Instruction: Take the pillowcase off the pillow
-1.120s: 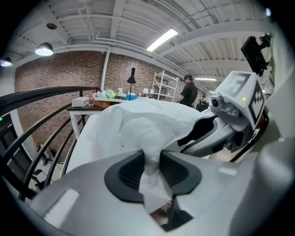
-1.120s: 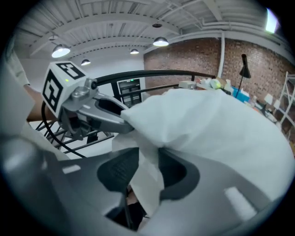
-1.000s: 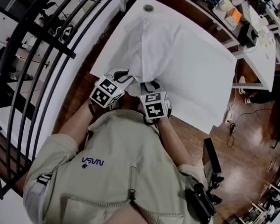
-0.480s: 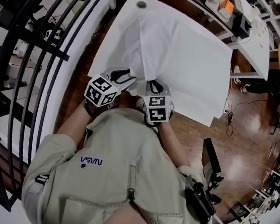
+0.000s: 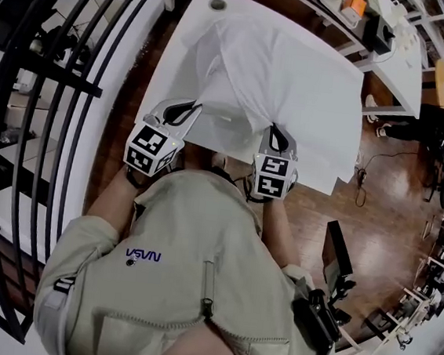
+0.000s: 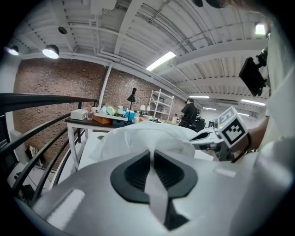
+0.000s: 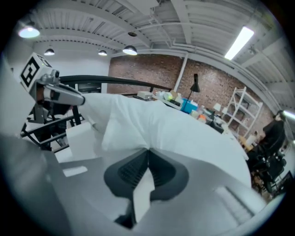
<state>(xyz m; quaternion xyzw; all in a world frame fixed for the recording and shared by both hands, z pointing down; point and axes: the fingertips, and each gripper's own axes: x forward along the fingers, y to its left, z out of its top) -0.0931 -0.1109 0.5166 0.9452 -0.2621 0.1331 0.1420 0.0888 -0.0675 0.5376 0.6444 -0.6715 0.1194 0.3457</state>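
Gripping the pillowcase (image 5: 281, 69) at its near edge; it lies bunched on the white table (image 5: 174, 65), pillow apparently still inside. Left gripper (image 5: 188, 111) and right gripper (image 5: 276, 131) have both just closed, each pinching a fabric fold. I'd spread the mouth and pull evenly, catching cloth only.

- White pillowcase (image 5: 288, 69), rumpled, lies across the white bench (image 5: 170, 73), its near edge raised at two corners.
- The pillow is inside, hidden by the cloth.
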